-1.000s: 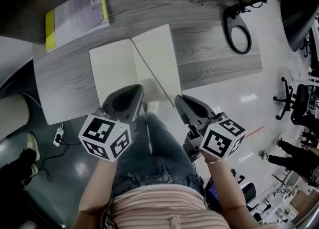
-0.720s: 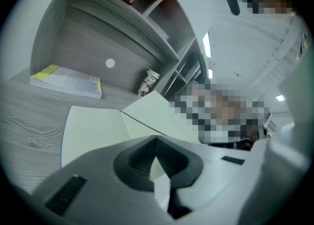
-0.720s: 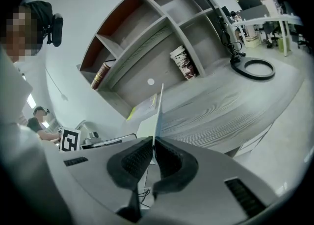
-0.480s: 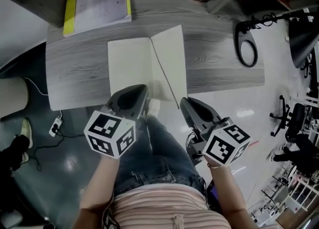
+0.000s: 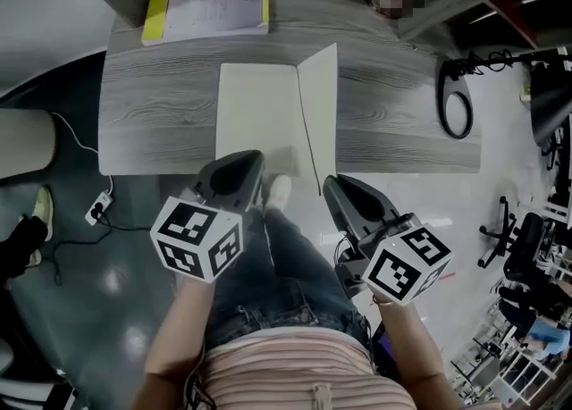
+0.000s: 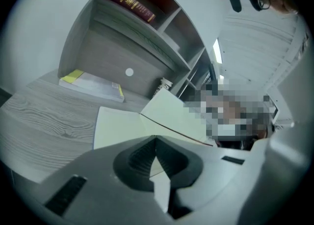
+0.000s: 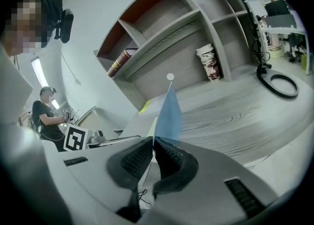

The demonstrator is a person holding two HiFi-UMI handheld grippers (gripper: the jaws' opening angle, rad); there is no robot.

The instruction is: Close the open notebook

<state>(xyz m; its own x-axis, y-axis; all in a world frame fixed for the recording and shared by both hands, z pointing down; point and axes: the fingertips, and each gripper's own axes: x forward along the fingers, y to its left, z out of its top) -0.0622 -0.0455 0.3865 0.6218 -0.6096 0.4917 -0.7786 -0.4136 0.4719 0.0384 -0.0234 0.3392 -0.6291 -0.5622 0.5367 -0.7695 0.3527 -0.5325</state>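
The notebook (image 5: 256, 104) lies open on the grey desk (image 5: 156, 113), its pale left page flat. Its right cover (image 5: 320, 100) stands raised steeply from the spine. My right gripper (image 5: 332, 183) is at the cover's near corner. In the right gripper view that blue cover (image 7: 169, 113) rises from between the jaws, which are shut on it (image 7: 153, 139). My left gripper (image 5: 253, 158) is at the near edge of the left page. Its jaws meet at the tips (image 6: 156, 138) with nothing visible between them, and the notebook (image 6: 122, 126) lies just beyond.
A yellow-edged book (image 5: 207, 4) lies at the desk's back left. A black cable loop (image 5: 458, 100) lies to the right. A shelf unit behind the desk holds a red book (image 6: 128, 3) and a paper cup (image 7: 208, 62). The person's jeans-clad legs (image 5: 277, 274) are under the near edge.
The right gripper has lifted the cover, which now stands steeper and looks narrower from above. Both grippers stay at the notebook's near edge while the head view has shifted.
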